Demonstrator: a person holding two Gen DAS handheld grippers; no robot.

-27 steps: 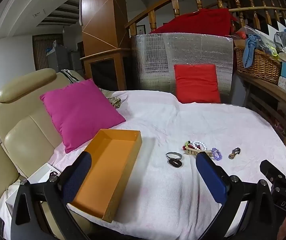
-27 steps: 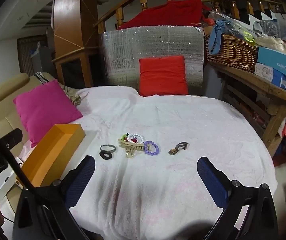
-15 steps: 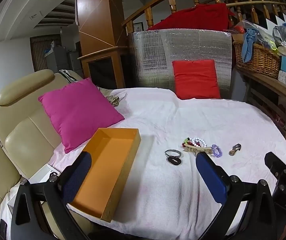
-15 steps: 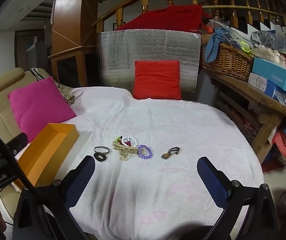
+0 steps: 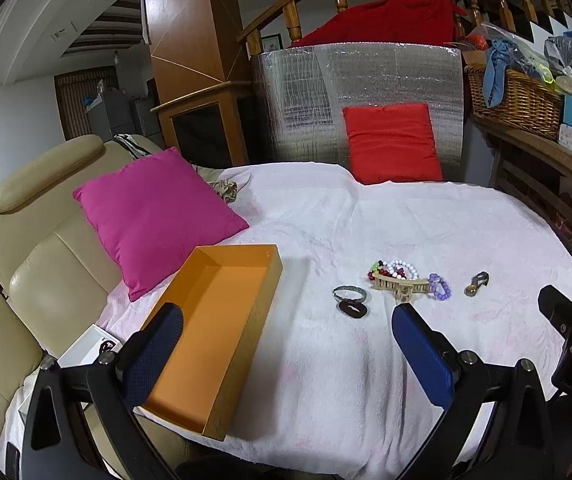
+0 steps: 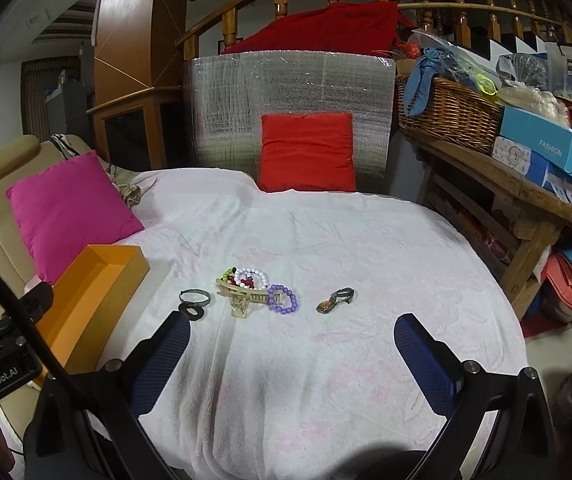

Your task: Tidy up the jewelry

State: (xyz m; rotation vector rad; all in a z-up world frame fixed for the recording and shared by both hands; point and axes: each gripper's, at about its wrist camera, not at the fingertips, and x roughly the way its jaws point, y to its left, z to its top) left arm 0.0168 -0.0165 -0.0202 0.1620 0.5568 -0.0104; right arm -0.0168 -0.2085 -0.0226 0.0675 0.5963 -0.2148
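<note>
An empty orange box (image 5: 222, 320) (image 6: 98, 292) lies on the left of the white-covered table (image 5: 366, 220). To its right lies a row of jewelry: a metal bangle (image 5: 349, 292) (image 6: 194, 296) with a dark ring piece (image 5: 353, 309), a beige hair claw (image 5: 400, 285) (image 6: 242, 298) over white and mixed bead bracelets (image 6: 250, 276), a purple bead bracelet (image 5: 440, 286) (image 6: 283, 299), and a small metal charm (image 5: 477, 283) (image 6: 335, 300). My left gripper (image 5: 286, 316) is open over the box's near end. My right gripper (image 6: 292, 328) is open, just short of the jewelry.
A pink cushion (image 5: 158, 212) leans on the beige sofa (image 5: 38, 264) at left. A red cushion (image 5: 392, 142) stands against a silver foil panel at the back. A wooden bench (image 6: 526, 184) with a wicker basket (image 6: 446, 116) and boxes stands at right.
Both wrist views have drifted slightly: the jewelry sits a little farther and more central in the right view. Nothing on the table has moved. Both grippers stay open.
</note>
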